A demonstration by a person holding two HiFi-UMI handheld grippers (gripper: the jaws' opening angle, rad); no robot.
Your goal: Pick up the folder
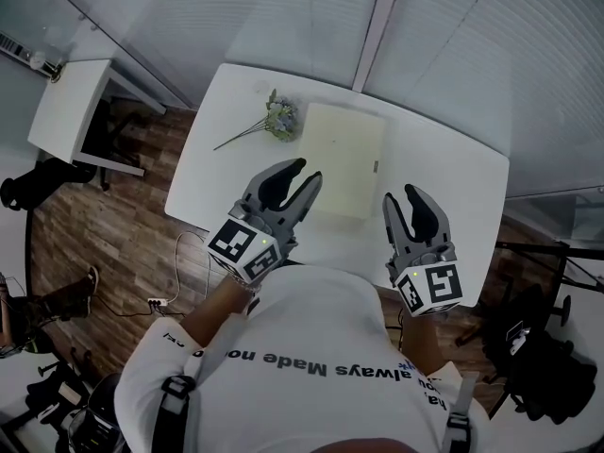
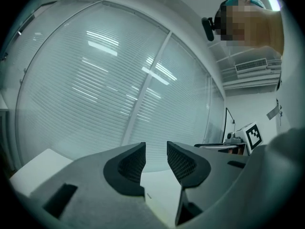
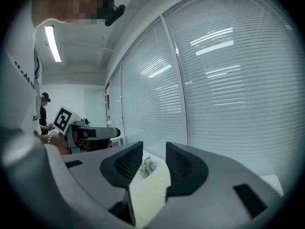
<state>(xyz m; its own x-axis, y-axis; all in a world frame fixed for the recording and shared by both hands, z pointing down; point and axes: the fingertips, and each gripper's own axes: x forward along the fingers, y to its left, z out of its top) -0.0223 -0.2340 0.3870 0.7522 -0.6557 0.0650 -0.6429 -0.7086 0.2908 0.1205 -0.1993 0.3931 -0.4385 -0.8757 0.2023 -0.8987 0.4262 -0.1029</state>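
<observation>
Bluish flowers (image 3: 147,167) by folder (image 3: 151,190) show in right gripper view, not left.

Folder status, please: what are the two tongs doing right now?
Left tongs open, empty. Right tongs open, empty. Folder flat on table, not gripped. Flower sprig beside its far corner, not blocking.

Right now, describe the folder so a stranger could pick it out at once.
Find the white table by the blinds. The folder lies flat near its middle, beside a small sprig of flowers. It is the only pale cream rectangle there, large and plain.
</observation>
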